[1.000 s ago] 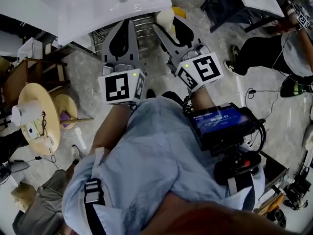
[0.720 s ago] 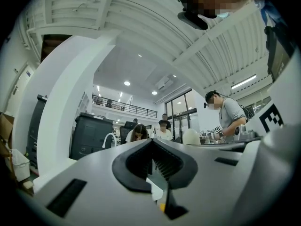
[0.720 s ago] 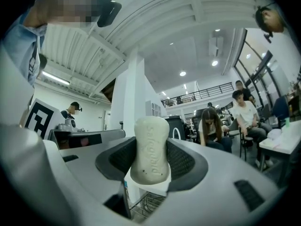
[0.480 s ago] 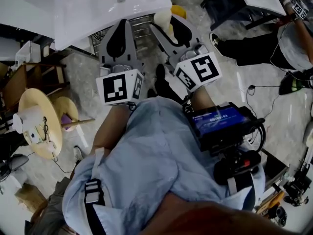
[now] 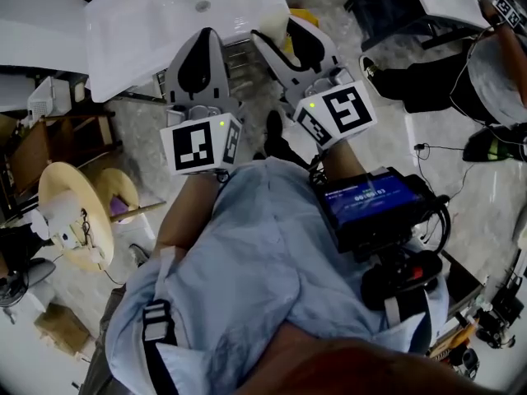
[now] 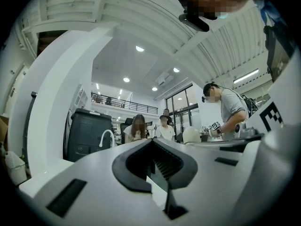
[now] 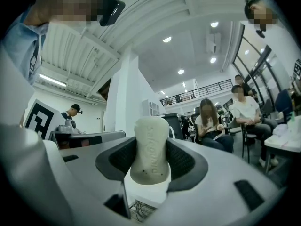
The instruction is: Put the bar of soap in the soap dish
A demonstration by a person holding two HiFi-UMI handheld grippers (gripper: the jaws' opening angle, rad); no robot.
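A cream bar of soap (image 7: pixel 151 147) stands upright between the black pads of my right gripper (image 7: pixel 150 166), which is shut on it. In the head view the right gripper (image 5: pixel 290 33) points up toward the edge of a white washbasin (image 5: pixel 165 15), and only a pale sliver of the soap (image 5: pixel 286 28) shows between its jaws. Beside it on the left, my left gripper (image 5: pixel 206 34) is shut with nothing in it; its pads (image 6: pixel 162 161) meet at the tips. I cannot make out a soap dish in any view.
A wire rack (image 5: pixel 240 54) sits under the basin. Low on the left stands a round wooden table (image 5: pixel 74 183) with small items. A seated person's legs (image 5: pixel 428 81) are at the right. A screen device (image 5: pixel 375 208) hangs at my waist. People sit in the background of both gripper views.
Both grippers have moved forward and up toward the white basin, the right one still holding the soap. The seated person's leg at the right has shifted.
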